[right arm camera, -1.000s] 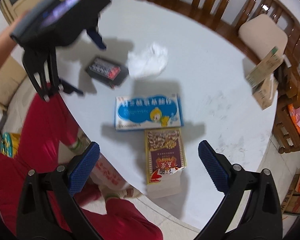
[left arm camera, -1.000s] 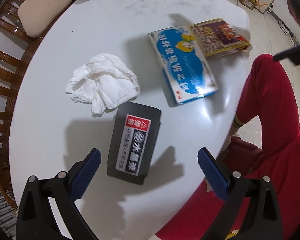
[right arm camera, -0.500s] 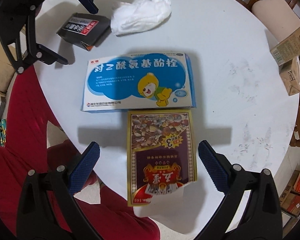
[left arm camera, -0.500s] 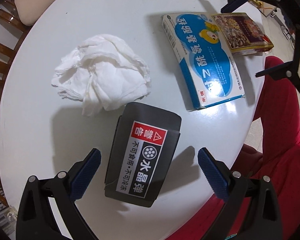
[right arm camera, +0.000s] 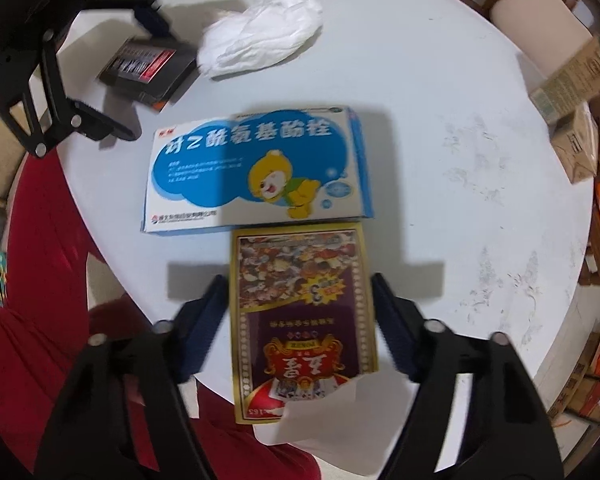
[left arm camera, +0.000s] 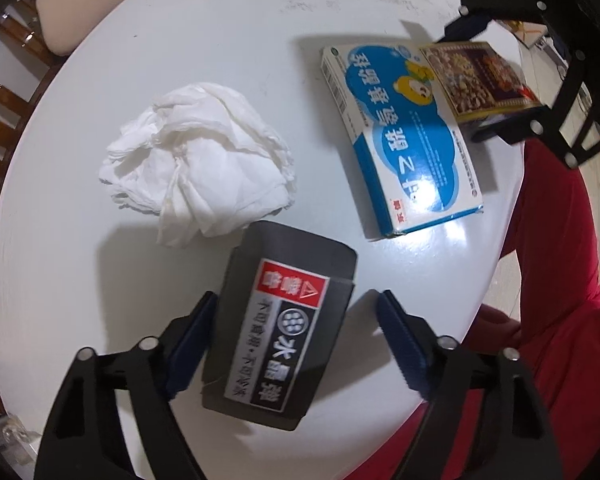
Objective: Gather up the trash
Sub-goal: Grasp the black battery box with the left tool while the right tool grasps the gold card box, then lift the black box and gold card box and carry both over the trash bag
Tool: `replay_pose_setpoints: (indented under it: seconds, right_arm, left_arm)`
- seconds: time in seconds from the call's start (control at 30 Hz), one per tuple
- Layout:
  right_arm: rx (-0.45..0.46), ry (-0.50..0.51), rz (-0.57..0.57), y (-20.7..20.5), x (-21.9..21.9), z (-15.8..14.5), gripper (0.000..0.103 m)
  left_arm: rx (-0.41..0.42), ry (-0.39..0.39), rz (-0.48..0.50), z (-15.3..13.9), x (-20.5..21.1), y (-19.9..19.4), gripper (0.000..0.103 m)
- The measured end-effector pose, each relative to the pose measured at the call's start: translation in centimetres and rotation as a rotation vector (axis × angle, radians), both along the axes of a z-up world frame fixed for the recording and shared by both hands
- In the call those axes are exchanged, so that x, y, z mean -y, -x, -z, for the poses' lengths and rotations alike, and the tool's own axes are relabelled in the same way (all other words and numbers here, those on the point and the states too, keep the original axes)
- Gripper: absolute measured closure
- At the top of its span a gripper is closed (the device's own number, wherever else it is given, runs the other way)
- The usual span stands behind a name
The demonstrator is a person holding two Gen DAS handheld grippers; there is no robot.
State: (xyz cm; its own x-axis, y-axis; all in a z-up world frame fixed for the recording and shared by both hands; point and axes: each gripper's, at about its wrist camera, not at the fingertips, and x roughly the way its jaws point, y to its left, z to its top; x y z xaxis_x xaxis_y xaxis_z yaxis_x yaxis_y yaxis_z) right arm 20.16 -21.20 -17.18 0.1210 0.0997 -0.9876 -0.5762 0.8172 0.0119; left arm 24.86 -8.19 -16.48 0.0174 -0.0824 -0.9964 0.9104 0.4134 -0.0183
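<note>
1. Black carton [left arm camera: 280, 328] sits right between my left gripper [left arm camera: 296, 320] pads, its long axis running straight away from me along the fingers, so the squeeze falls across its narrow width.
2. Left jaws are closing; the near-side pad looks to touch the carton's edge, the other pad stands clear, so no grip yet.
3. Gold-and-purple packet [right arm camera: 304, 320] lies lengthwise between my right gripper [right arm camera: 298, 320] pads at the table [right arm camera: 440, 140] edge, part overhanging.
4. Right jaws are closing too, both pads just beside its long sides; contact I can't confirm.
5. Blue medicine box [right arm camera: 256, 168] and crumpled tissue [left arm camera: 196, 160] wait farther in.
</note>
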Motion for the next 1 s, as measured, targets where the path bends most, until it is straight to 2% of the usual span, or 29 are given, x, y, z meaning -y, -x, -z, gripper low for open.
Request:
replay_pose_setpoints:
  seconds: [0.1,0.3,0.4,0.47,0.6,0.7,0.8,0.9,1.0]
  right_arm:
    - [0.015,-0.002,0.052,-0.1,0.5,-0.2,0.043]
    - [0.096,0.04,0.138,1.2,0.5,-0.5,0.043]
    - [0.171,0.106,0.242,1.8,0.9,-0.4,0.043]
    - [0.155,0.041,0.328,2.0,2.0,-0.8,0.043]
    - [0.222,0.024,0.407,3.0,3.3,-2.6,0.043]
    - [0.276,-0.014,0.439,4.2,3.6,-4.2,0.044]
    - [0.37,-0.004,0.452,5.6,3.8,-6.2,0.043]
    - [0.437,-0.04,0.474,6.7,3.3,-8.0,0.043]
    - [0.485,-0.072,0.489,8.1,2.8,-9.6,0.043]
  left_arm:
    - [0.007,0.015,-0.057,-0.4,-0.3,0.0,0.041]
    - [0.046,0.036,-0.207,-0.7,-1.3,0.7,0.048]
    - [0.064,0.021,-0.325,-0.7,-2.1,0.9,0.049]
    - [0.065,0.02,-0.37,-0.7,-2.6,0.8,0.049]
    - [0.095,0.033,-0.458,-0.8,-4.2,1.2,0.05]
    - [0.144,0.042,-0.512,-1.3,-5.4,1.8,0.05]
    - [0.179,0.093,-0.552,-2.4,-6.4,3.0,0.05]
    - [0.222,0.139,-0.566,-3.9,-7.3,4.6,0.05]
    - [0.281,0.151,-0.582,-5.1,-7.6,6.3,0.05]
